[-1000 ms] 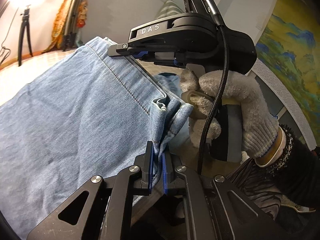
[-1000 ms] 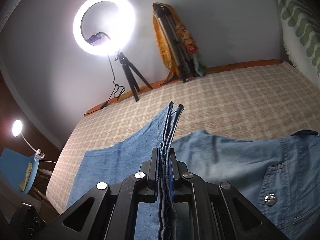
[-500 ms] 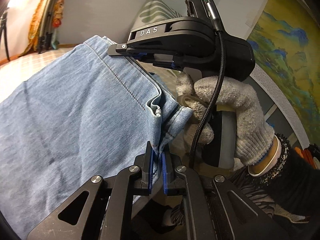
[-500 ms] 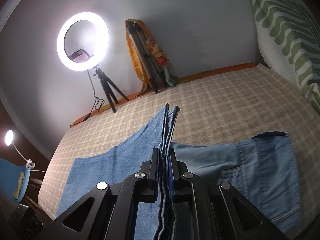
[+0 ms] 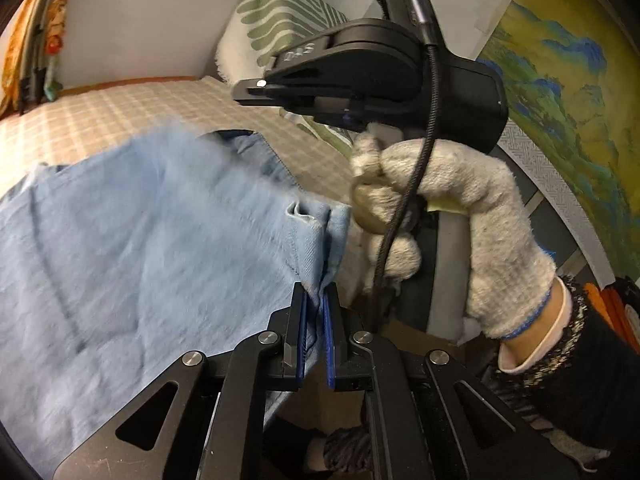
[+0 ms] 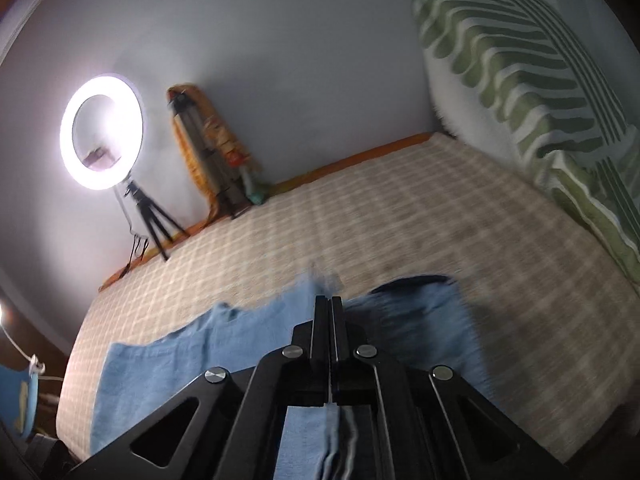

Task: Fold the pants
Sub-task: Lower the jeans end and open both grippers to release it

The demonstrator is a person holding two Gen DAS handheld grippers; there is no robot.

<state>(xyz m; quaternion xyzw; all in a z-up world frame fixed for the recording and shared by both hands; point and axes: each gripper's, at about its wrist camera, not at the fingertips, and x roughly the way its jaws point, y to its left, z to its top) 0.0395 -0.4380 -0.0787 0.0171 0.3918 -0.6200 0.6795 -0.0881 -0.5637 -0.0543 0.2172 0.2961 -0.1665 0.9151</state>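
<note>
Left gripper [image 5: 315,304] pinches a bunched hem of the pants [image 5: 132,248] between its narrow blue pads. Right gripper [image 6: 329,304] is clamped nearly closed on denim, the pants draped over the checked mattress [image 6: 420,216].

Soft, matt blue denim pants [image 5: 132,240]; rough knitted cotton glove [image 5: 472,232]; matt black plastic left gripper [image 5: 315,312] with shiny metal rivets.

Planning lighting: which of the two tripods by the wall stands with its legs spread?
The small black tripod under the lit ring light; the other tripod leans folded against the wall, draped in orange cloth.
</note>
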